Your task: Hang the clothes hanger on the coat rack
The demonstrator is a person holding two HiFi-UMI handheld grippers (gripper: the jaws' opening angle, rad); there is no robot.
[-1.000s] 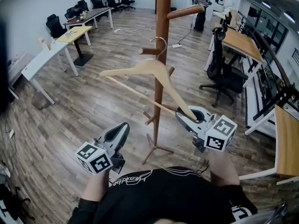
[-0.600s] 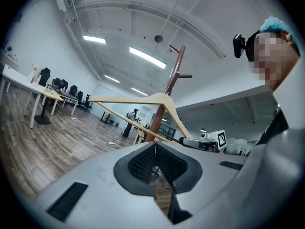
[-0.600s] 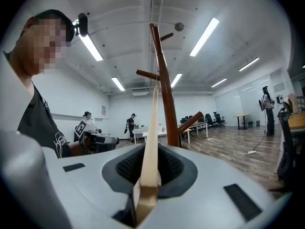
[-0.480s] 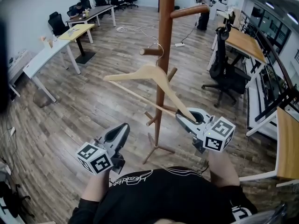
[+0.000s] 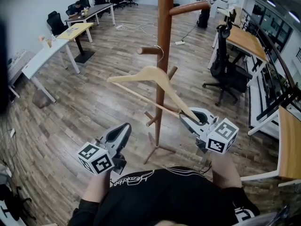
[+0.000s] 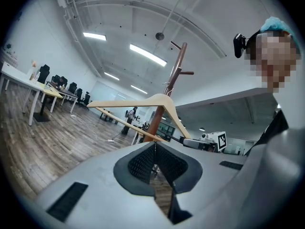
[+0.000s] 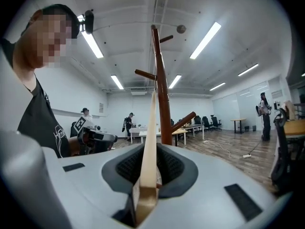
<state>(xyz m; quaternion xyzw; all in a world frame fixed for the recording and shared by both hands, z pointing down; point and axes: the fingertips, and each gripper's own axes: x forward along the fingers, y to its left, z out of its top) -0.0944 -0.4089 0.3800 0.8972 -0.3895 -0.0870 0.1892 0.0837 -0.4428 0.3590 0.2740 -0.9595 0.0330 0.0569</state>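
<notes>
Bright even light from ceiling strips, soft shadows, fisheye edges, dark corners

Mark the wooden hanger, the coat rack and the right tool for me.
wooden hanger [image 5: 154,72]: head view, on its shoulder just below the hook.
coat rack [image 5: 165,18]: head view, on the upright pole.
right tool [image 5: 188,118]: head view, between its fingertips, at the hanger's end.
</notes>
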